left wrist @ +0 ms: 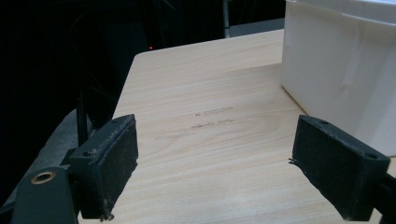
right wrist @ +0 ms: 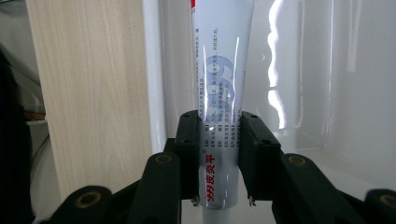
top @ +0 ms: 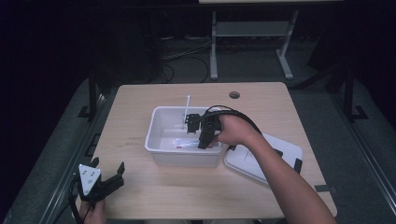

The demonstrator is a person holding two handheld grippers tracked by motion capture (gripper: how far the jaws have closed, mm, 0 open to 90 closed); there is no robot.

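Pinching a white tube [right wrist: 219, 116] from both sides, the jaws of the right gripper [right wrist: 219, 154] stand narrow, their black pads pressed flat against the tube's printed body, which runs up between them and carries red characters low down and small dark print above. The tube lies inside a white plastic bin [top: 156, 140], close to the bin's glossy wall; in the right gripper view that wall shows bright reflections, and a strip of pale wood-grain desk [right wrist: 88, 93] appears beyond the rim. In the high view the right gripper [top: 205, 137] reaches down into the bin from its right-hand side, the person's hand [top: 236, 133] wrapped around it and the forearm coming in from the lower right, with a black cable looping over the wrist. A thin white stick-like thing [top: 187, 105] stands at the bin's far rim; what it is cannot be told. Just right of the bin, partly under the forearm, a white lid [top: 280, 149] with dark clips lies flat on the desk. Well apart from all this, at the near left corner of the desk, the left gripper [top: 109, 175] rests in the person's other hand with its jaws spread wide and nothing between them; the left gripper view looks across bare desk [left wrist: 210, 121] toward the bin's outer side wall [left wrist: 336, 74].
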